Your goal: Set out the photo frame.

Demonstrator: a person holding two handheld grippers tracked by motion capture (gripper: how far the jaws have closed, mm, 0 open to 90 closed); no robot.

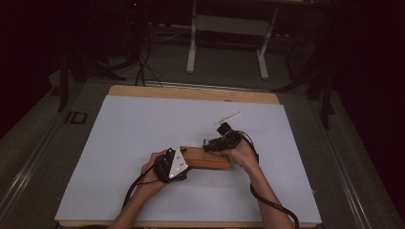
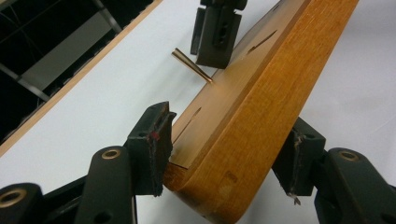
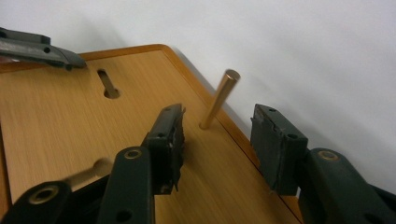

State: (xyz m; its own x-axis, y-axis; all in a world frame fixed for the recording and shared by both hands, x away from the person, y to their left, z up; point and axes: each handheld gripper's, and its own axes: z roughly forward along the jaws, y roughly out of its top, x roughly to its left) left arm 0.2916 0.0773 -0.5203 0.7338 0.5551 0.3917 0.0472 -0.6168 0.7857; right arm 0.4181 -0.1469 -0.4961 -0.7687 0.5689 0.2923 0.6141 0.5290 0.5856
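Note:
A flat wooden block (image 1: 208, 159) lies mid-table on the white sheet. My left gripper (image 1: 174, 164) is shut on its left end. In the left gripper view the block (image 2: 252, 107) sits tilted between the two pads (image 2: 156, 144), with narrow slots (image 2: 261, 42) cut in its top face. A thin brass pin (image 3: 219, 99) stands slightly tilted in the block (image 3: 70, 135) near its edge. My right gripper (image 3: 219, 123) is open just short of it, one jaw on each side. From the left gripper view the pin (image 2: 192, 65) and right gripper (image 2: 217, 32) appear farther along the block.
A white sheet (image 1: 143, 129) covers the wooden table (image 1: 191, 93). A small white strip (image 1: 229, 117) lies behind my right gripper (image 1: 212, 144). A second, blurred pin (image 3: 86, 175) and a slot (image 3: 108, 85) mark the block. A metal frame (image 1: 227, 28) stands on the floor beyond.

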